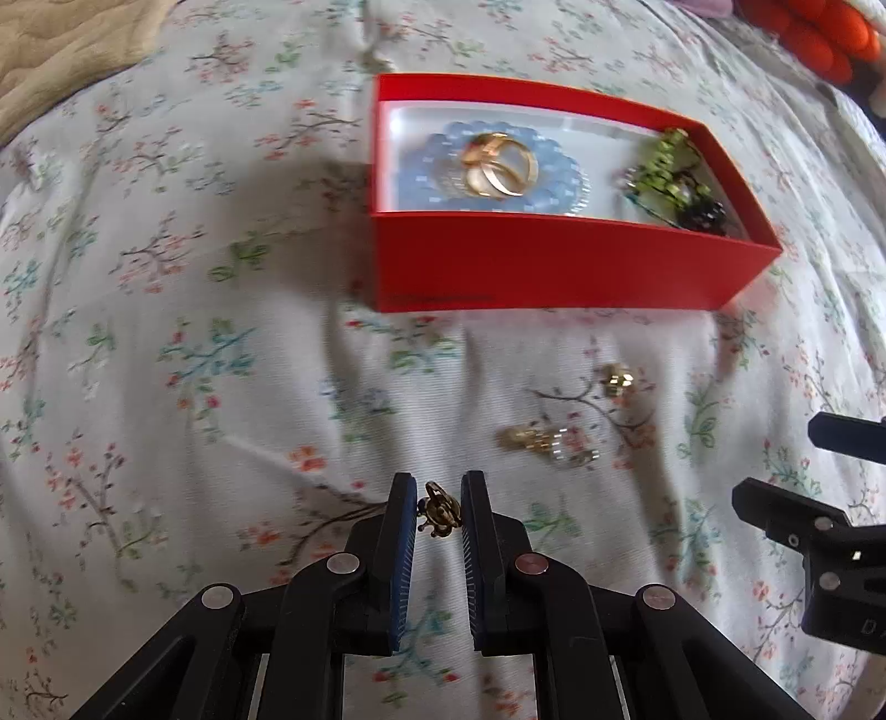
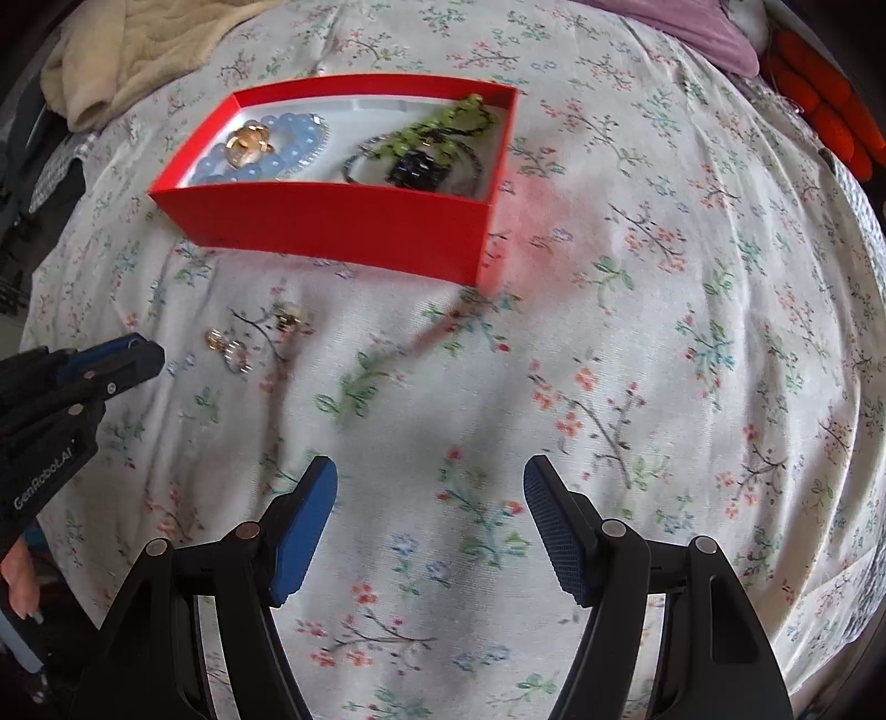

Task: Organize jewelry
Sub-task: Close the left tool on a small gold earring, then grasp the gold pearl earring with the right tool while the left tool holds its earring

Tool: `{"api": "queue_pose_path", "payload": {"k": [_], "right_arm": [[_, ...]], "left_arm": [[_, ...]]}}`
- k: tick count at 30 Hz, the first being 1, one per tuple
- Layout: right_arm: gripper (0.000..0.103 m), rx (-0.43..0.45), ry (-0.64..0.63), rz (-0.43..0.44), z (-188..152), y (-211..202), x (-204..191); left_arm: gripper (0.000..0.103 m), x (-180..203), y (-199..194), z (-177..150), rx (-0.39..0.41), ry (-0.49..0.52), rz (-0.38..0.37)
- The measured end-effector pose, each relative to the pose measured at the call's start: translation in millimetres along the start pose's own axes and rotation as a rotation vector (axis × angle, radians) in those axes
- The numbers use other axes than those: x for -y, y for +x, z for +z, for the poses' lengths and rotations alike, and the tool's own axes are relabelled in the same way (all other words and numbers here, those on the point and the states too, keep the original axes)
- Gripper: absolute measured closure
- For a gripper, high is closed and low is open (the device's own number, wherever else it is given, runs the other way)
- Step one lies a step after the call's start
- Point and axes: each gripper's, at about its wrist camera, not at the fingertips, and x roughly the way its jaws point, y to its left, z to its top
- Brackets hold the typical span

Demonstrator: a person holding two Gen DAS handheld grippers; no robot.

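A red box (image 1: 554, 266) (image 2: 332, 221) lies on the floral bedsheet. It holds a blue bead bracelet (image 1: 432, 166) (image 2: 277, 158), gold bangles (image 1: 501, 166) (image 2: 246, 145) and green and black bead jewelry (image 1: 664, 177) (image 2: 426, 149). My left gripper (image 1: 438, 512) (image 2: 141, 354) is shut on a small gold ornament (image 1: 440, 510), held above the sheet in front of the box. Two gold earrings (image 1: 617, 379) (image 1: 545, 443) lie on the sheet to its right; they also show in the right wrist view (image 2: 288, 318) (image 2: 227, 346). My right gripper (image 2: 429, 498) is open and empty, right of them.
A beige blanket (image 2: 122, 55) lies at the far left. Orange items (image 2: 825, 105) and a purple cloth (image 2: 692, 27) lie at the far right. The floral sheet (image 2: 637, 360) spreads all around the box.
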Motion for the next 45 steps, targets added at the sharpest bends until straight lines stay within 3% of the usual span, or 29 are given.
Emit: {"api": "queue_pose_path", "payload": {"k": [11, 16, 19, 35, 37, 45], "right_arm": [[0.031, 0.025, 0.084, 0.132, 35.3, 0.3, -17.8], [0.054, 0.007, -0.005, 0.146, 39.5, 11.0, -53.2], [0.062, -0.003, -0.052, 0.135, 42.6, 19.5, -68.8], [0.089, 0.006, -0.156, 0.045, 53.0, 42.7, -103.2], [0.097, 0.011, -0.165, 0.041, 55.9, 43.2, -108.0], [0.101, 0.027, -0.142, 0.068, 56.2, 31.6, -97.5]], "left_arm": [[0.092, -37.2, -9.7, -11.4, 0.002, -0.039, 0.001], [0.092, -42.8, -9.1, -10.8, 0.0, -0.049, -0.003], [0.092, -44.4, -9.9, -11.0, 0.0, -0.052, -0.007], [0.092, -47.0, -5.2, -13.5, -0.018, -0.055, -0.004], [0.092, -47.1, -4.9, -13.2, -0.019, -0.056, -0.005], [0.092, -51.0, -9.4, -11.9, -0.006, -0.078, -0.015]]}}
